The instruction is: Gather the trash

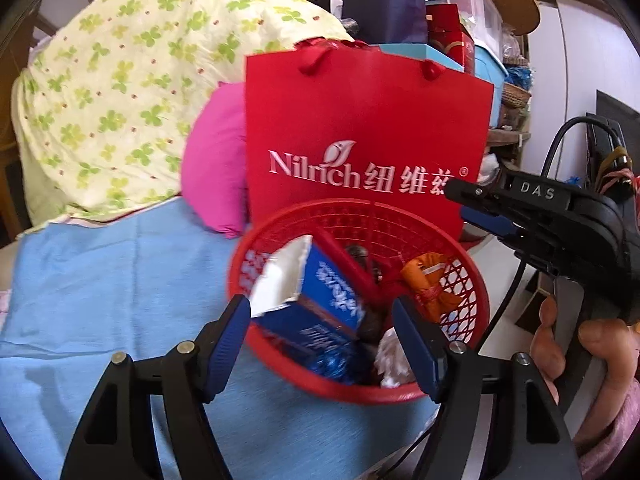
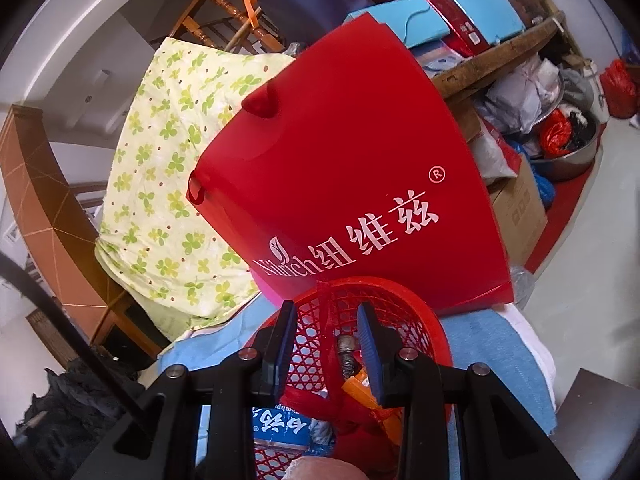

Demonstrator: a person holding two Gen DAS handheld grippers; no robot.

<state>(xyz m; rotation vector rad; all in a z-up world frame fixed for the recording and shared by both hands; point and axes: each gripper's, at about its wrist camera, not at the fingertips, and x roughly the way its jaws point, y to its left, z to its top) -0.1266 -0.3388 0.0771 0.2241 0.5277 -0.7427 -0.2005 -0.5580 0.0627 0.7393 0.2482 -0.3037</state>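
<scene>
A red mesh basket (image 1: 472, 292) stands on a blue cloth (image 1: 100, 280) and holds trash: a blue box (image 1: 328, 300) with a white torn flap, an orange wrapper (image 1: 432, 280), white crumpled paper (image 1: 394, 356) and dark scraps. My left gripper (image 1: 322, 344) is open, its fingers on either side of the blue box just above the basket's near rim. My right gripper (image 2: 326, 354) is open over the basket (image 2: 420, 320), with the red handle strip (image 2: 330, 320) between its fingers without touching them. It also shows from the side in the left wrist view (image 1: 460, 194).
A red Nilrich paper bag (image 1: 368, 132) stands right behind the basket. A pink cushion (image 1: 216, 164) and a clover-print quilt (image 1: 120, 88) lie to the left. Stacked boxes and bins (image 2: 460, 20) and a cardboard box (image 2: 516, 208) fill the right.
</scene>
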